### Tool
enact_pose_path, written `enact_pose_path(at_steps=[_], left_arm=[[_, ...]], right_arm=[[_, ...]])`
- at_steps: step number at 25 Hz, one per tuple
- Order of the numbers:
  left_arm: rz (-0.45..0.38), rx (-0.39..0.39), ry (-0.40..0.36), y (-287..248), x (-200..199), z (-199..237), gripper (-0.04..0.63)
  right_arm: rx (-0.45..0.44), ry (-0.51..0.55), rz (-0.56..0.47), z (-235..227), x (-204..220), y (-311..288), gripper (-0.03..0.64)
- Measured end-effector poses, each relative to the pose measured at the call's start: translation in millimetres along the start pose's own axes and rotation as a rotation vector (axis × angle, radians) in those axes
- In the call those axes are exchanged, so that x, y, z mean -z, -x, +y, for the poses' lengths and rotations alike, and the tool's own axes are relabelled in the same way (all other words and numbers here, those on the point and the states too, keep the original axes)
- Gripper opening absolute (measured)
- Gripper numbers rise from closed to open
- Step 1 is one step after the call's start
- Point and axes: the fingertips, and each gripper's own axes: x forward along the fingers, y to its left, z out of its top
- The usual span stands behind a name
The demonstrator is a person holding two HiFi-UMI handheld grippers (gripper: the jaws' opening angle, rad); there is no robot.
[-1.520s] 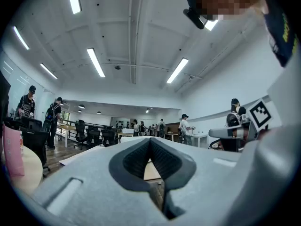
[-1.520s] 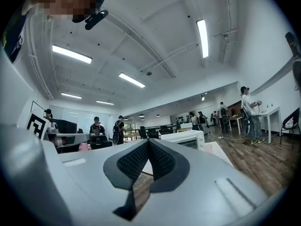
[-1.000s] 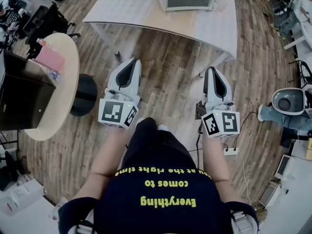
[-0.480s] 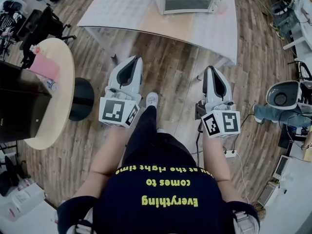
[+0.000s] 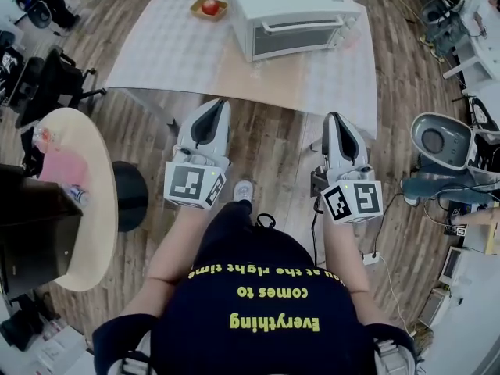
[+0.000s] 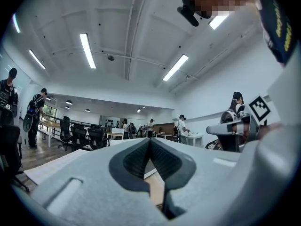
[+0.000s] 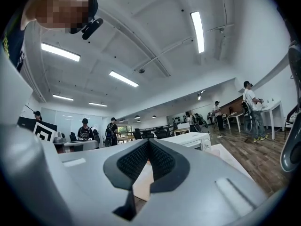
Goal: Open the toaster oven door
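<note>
White toaster oven [image 5: 291,2], brown plank floor [image 5: 269,143]

Light: bright, even, from ceiling strips [image 6: 88,50]
Glare: strips blown white
Edges: fisheye bending, dark corners
Focus: mostly sharp

Yellow print is carried on the person's dark shirt [image 5: 266,303], seen upside down in the head view; "Everything" and "comes to" are read in two lines; a third line, its start hidden, ends "at the right time"; square black-and-white code markers, without letters, are borne by one cube [image 5: 193,184] and another cube [image 5: 353,200]; no other writing can be read.
</note>
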Motion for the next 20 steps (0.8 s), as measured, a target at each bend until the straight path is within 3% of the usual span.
enact_pose_path(at_steps=[9,20], left_arm=[[-0.010,0.044,0.003,-80,-2,66,-0.002],[0.021,0.007,0.023,-143,18,95,-0.002]], right_arm=[[0.019,-0.003,0.007,-11,5,-98,0.011],[-0.011,-0.014,0.026,-50,11,-166,0.011]])
